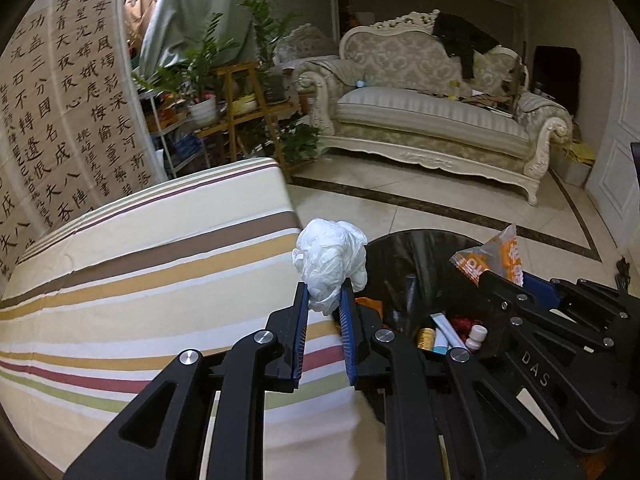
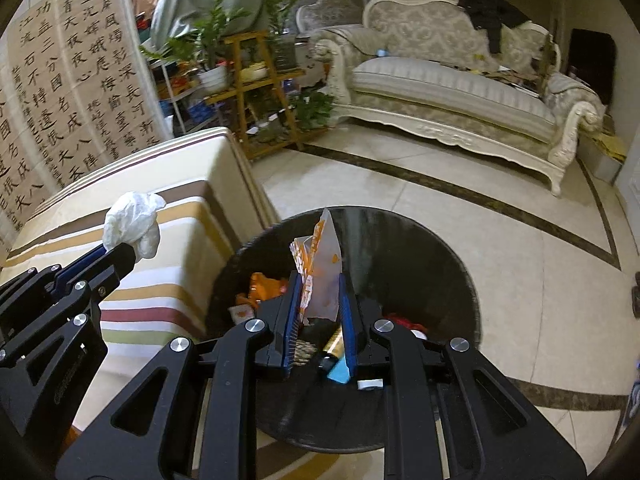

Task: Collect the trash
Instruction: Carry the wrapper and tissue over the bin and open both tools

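Observation:
My left gripper [image 1: 324, 294] is shut on a crumpled white tissue wad [image 1: 332, 264], held above the right edge of the striped table [image 1: 140, 280], beside the black trash bin [image 1: 404, 256]. In the right wrist view the tissue wad [image 2: 132, 224] and the left gripper [image 2: 116, 254] show at the left. My right gripper [image 2: 319, 290] is shut on an orange and white snack wrapper [image 2: 320, 272], held over the black trash bin [image 2: 400, 248]. The wrapper [image 1: 496, 256] also shows in the left wrist view.
The bin holds several pieces of trash, among them a small white bottle [image 1: 476, 336] and an orange wrapper [image 2: 264, 288]. A cream sofa [image 1: 432, 116] stands across the tiled floor [image 2: 520, 280]. A plant shelf [image 1: 240, 100] and a calligraphy screen [image 1: 60, 120] stand behind the table.

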Motion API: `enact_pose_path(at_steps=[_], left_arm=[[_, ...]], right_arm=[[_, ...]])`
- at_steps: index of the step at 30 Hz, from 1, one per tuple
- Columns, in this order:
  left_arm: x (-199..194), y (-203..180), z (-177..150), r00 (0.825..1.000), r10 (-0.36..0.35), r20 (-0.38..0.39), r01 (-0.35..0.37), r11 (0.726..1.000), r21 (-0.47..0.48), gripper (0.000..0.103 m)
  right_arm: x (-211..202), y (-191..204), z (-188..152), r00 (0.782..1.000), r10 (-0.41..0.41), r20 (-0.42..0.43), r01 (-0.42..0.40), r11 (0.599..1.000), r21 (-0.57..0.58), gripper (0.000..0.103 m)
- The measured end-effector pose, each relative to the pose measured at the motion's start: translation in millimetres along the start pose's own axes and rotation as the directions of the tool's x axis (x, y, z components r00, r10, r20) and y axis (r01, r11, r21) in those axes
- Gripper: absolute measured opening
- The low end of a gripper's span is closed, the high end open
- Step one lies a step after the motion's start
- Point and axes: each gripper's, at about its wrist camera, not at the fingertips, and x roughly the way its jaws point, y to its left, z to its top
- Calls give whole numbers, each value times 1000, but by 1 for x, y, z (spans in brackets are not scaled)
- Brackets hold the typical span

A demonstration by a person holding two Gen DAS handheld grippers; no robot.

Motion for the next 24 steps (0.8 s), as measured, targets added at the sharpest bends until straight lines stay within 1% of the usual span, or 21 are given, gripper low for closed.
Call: enact_pose_path(at_steps=[2, 4, 5, 6, 8, 9, 11, 12, 14, 16, 18, 19, 20, 24], left_arm=[[1, -4, -1, 1000, 2, 4, -2, 1000, 9, 20], [3, -7, -2, 1000, 3, 1, -3, 1000, 16, 22], [4, -8, -2, 1000, 3, 1, -3, 1000, 18, 26], [5, -8, -2, 1000, 6, 2, -6, 1000, 19, 29], [4, -9, -3, 1000, 9, 6, -9, 1000, 18, 40], [4, -9, -3, 1000, 12, 10, -12, 1000, 15, 43], [3, -10, -3, 1000, 18, 16, -18, 1000, 14, 51], [2, -10, -3, 1000, 20, 18, -20, 1000, 14, 53], [1, -10, -3, 999, 24, 24, -24, 1000, 11, 61], [-2, -10, -3, 999, 36, 38, -36, 999, 4, 68], [-5, -9, -2, 998, 45, 49, -45, 999, -1, 71], [-6, -9, -2, 998, 46, 50, -46, 999, -4, 72], [-7, -8, -2, 998, 45, 50, -45, 999, -7, 73], [-12, -6, -4, 998, 47, 53, -46, 999, -16, 75]], right_arm=[[0, -6, 0, 1000, -10, 4, 10, 1000, 14, 21], [1, -11, -1, 1000, -15, 4, 15, 1000, 24, 23], [1, -12, -1, 1000, -17, 4, 17, 999, 27, 27], [2, -13, -1, 1000, -20, 4, 20, 999, 30, 27], [2, -17, -2, 1000, -23, 6, 23, 999, 38, 29], [2, -19, -2, 1000, -27, 6, 27, 999, 41, 29], [2, -20, -1, 1000, -30, 7, 30, 999, 45, 36], [2, -21, -2, 999, -34, 9, 34, 998, 49, 36], [1, -21, -2, 999, -39, 10, 38, 998, 51, 36], [0, -22, -2, 999, -45, 12, 44, 998, 51, 37], [-2, -22, -3, 999, -50, 17, 49, 997, 53, 41], [-3, -22, -3, 998, -52, 20, 51, 997, 54, 46], [-5, -22, -4, 998, -56, 25, 54, 997, 53, 48], [-9, -20, -7, 997, -64, 33, 62, 997, 45, 51]])
